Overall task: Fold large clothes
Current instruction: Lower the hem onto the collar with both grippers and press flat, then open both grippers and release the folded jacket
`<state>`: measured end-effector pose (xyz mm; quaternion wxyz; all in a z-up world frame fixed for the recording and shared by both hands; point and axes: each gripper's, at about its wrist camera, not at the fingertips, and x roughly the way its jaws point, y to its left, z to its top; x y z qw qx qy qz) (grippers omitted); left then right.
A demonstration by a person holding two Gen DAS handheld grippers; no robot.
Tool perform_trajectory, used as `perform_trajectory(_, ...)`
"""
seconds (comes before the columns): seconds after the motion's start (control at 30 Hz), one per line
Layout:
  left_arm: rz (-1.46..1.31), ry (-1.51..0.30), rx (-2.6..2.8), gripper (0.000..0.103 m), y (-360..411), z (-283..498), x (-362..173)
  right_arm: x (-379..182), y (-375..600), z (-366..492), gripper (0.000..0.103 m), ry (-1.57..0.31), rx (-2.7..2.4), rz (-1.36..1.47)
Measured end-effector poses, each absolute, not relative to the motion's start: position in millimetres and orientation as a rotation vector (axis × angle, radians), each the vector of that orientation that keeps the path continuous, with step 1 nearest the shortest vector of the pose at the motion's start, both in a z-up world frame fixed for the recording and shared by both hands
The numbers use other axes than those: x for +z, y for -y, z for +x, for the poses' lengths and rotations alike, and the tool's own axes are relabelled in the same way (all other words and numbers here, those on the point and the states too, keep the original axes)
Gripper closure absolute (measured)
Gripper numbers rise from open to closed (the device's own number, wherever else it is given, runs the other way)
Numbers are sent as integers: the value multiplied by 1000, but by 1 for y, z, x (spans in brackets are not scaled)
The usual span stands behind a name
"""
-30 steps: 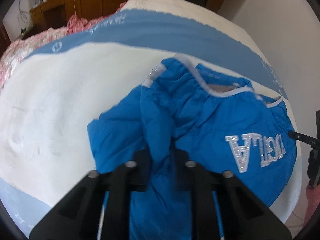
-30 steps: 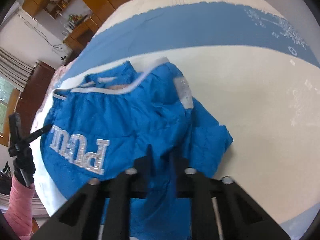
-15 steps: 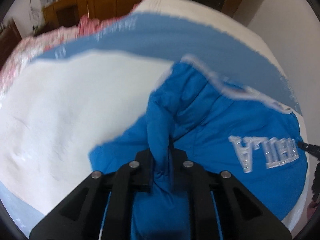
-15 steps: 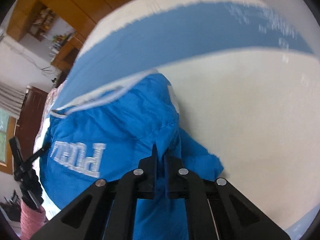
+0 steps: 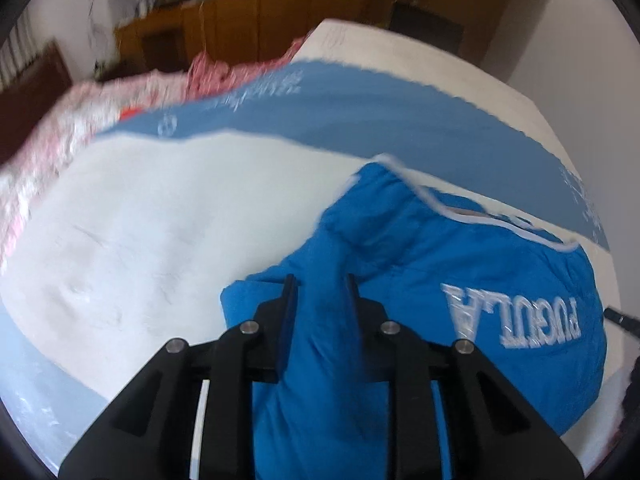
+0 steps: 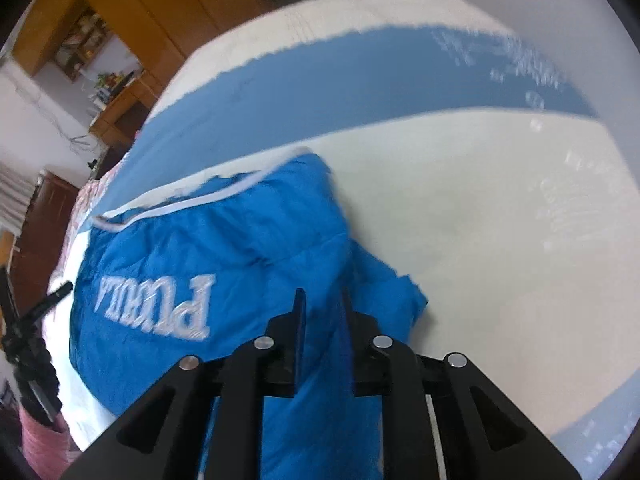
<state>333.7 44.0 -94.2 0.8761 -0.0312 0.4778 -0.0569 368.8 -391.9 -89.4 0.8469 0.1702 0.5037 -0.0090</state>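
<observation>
A bright blue padded jacket [image 5: 460, 272] with white piping and silver lettering lies on a bed with a white and blue cover [image 5: 160, 216]. My left gripper [image 5: 320, 284] is shut on a fold of the jacket's fabric, which bulges up between the fingers. The jacket also shows in the right wrist view [image 6: 200, 248], lettering to the left. My right gripper [image 6: 322, 300] is shut on another fold of the jacket near its right edge. Both folds are lifted off the cover.
The bed cover [image 6: 480, 220] stretches wide to the right in the right wrist view. A pink floral quilt [image 5: 60, 120] lies at the bed's far left. Wooden cabinets [image 5: 248, 20] stand behind. A black tripod [image 6: 24, 344] stands by the bed's edge.
Both grippers, still clamped on the jacket, have lifted and pulled their folds inward. The jacket's loose side panel has drawn in and the garment looks more compact.
</observation>
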Motion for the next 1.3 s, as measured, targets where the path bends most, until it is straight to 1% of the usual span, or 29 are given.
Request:
perform_trajectory(0.13, -60, -937, -207, 81, -6, 305, -80, -79, 354, 359, 86, -1022, 67, 356)
perform_trajectory(0.27, -4, -983, -291, 79, 36, 291, -103, -90, 314, 355, 86, -1018, 51, 264)
perform_trajectory(0.43, -1, -1052, -303, 79, 45, 292, -144, -126, 302, 354, 87, -1056, 51, 290)
perform_trajectory(0.5, 10, -1057, -318, 79, 44, 289, -152, -135, 304, 353, 91, -1058, 50, 296)
perform_trajectory(0.57, 9, -1063, -328, 79, 44, 289, -160, -144, 306, 354, 91, -1060, 59, 318)
perform_trajectory(0.7, 38, -1058, -317, 79, 49, 292, -170, -157, 306, 353, 94, -1042, 54, 330)
perform_trajectory(0.87, 14, -1090, -306, 80, 48, 296, -163, -147, 308, 355, 94, -1077, 78, 328)
perform_trajectory(0.93, -12, -1103, -313, 80, 41, 296, -150, -134, 320, 348, 88, -1069, 100, 372)
perform_trajectory(0.97, -30, -1084, -312, 75, 31, 292, -138, -124, 327, 342, 80, -1044, 101, 388)
perform_trajectory(1.0, -36, -1064, -308, 61, 23, 288, -128, -117, 334, 337, 69, -1027, 94, 393)
perform_trajectory(1.03, -42, -1035, -300, 51, 11, 284, -117, -108, 342, 331, 65, -1006, 87, 401)
perform_trajectory(1.07, -43, -1002, -277, 37, -3, 280, -106, -101, 352, 325, 57, -987, 81, 412)
perform_trajectory(1.1, -41, -982, -253, 34, -13, 276, -100, -94, 365, 319, 49, -971, 73, 428)
perform_trajectory(1.13, -47, -968, -222, 33, -29, 274, -95, -91, 377, 316, 44, -968, 59, 441)
perform_trajectory(1.17, -58, -971, -210, 28, -41, 274, -93, -90, 393, 314, 36, -972, 38, 462)
perform_trajectory(1.2, -82, -987, -205, 25, -57, 276, -94, -91, 400, 314, 31, -977, 30, 472)
perform_trajectory(1.3, -131, -1057, -188, 24, -87, 291, -110, -109, 426, 322, 29, -1037, 25, 515)
